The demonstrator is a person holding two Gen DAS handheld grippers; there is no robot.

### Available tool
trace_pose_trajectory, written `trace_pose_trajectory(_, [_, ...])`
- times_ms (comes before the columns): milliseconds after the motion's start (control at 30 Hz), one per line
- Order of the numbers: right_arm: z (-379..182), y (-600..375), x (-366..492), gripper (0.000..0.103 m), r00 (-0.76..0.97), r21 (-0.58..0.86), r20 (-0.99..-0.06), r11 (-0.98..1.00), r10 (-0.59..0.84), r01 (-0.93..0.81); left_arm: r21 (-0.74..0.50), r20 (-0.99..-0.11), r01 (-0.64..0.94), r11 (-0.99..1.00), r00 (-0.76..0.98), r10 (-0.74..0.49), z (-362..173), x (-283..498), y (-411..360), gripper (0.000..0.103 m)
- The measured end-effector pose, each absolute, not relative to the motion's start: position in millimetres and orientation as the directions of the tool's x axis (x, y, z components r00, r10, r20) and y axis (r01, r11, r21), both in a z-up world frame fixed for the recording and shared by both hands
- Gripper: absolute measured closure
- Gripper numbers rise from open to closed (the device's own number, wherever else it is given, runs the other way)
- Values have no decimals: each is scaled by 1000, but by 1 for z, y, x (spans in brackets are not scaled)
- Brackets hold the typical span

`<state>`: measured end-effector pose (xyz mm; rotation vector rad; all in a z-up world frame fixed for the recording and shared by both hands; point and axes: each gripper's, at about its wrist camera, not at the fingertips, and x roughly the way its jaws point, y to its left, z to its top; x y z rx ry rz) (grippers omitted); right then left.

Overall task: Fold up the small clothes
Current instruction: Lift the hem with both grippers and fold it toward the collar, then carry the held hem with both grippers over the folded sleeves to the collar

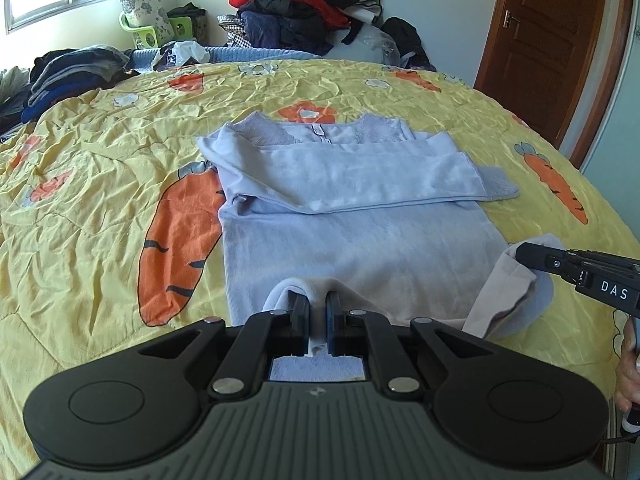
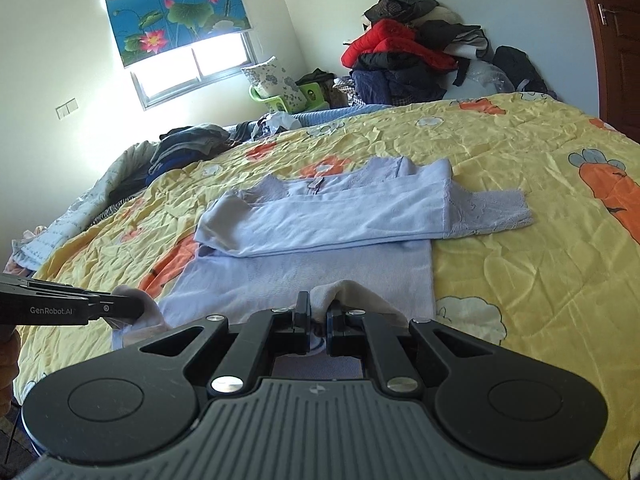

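A pale lilac long-sleeved top [image 1: 352, 240] [image 2: 304, 256] lies flat on the yellow carrot-print bedspread, neckline at the far end, both sleeves folded across its chest. My left gripper [image 1: 318, 300] is shut on the near-left corner of the hem, which bunches up over the fingers. My right gripper [image 2: 318, 308] is shut on the near-right corner of the hem, lifted into a small peak. Each gripper also shows from the side in the other view: the right one [image 1: 524, 256] and the left one [image 2: 136, 308], both wrapped in cloth at the tip.
The yellow bedspread [image 1: 100, 184] [image 2: 520, 240] spreads wide around the top. Folded dark clothes [image 1: 72, 76] sit at the far left. A pile of jackets [image 1: 296, 4] [image 2: 404, 64] stands against the wall. A brown door [image 1: 548, 40] is at the right. A person's hand [image 1: 630, 360] holds the right gripper.
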<state>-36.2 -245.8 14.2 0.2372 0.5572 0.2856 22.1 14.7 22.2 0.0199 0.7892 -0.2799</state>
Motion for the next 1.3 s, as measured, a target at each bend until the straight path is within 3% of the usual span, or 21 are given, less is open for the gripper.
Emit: trace_pose_trajectory(1300, [28, -261, 11, 93, 876, 282, -412, 949, 250, -138, -64, -636, 167, 984, 753, -169, 39, 75, 11, 95])
